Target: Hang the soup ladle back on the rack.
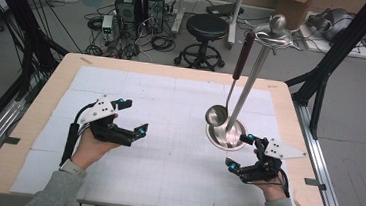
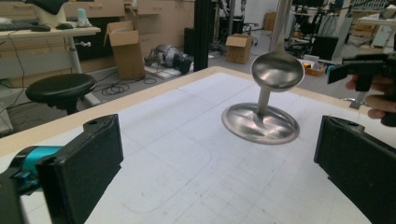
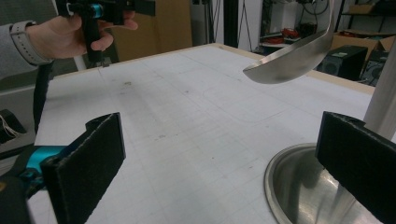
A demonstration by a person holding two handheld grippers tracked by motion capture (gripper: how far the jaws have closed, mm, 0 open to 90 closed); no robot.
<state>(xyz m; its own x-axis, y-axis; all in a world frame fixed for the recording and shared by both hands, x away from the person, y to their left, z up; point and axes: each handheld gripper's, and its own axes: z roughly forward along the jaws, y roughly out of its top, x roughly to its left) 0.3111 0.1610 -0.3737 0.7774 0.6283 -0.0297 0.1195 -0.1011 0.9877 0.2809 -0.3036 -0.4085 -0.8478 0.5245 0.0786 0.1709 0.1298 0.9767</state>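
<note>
1. The left gripper (image 1: 132, 116) hovers low over the left half of the table (image 1: 23, 129), jaws wide apart and holding nothing; the right gripper (image 1: 241, 152) sits at the near right, jaws likewise spread and empty, just beside the stand's round base (image 1: 224, 134)
2. A steel ladle (image 1: 216, 114) hangs from the top of the upright stand (image 1: 253, 76), its bowl just above the base
3. A white gridded mat (image 1: 168, 132) covers the wooden tabletop; beyond stand a black stool (image 1: 206, 30), computer towers (image 1: 139, 6) and tangled cables on a grey floor
4. The left gripper view adds cardboard boxes (image 2: 123, 46) and desks; the right gripper view shows a watch strap (image 3: 25, 42) on the opposite wrist
</note>
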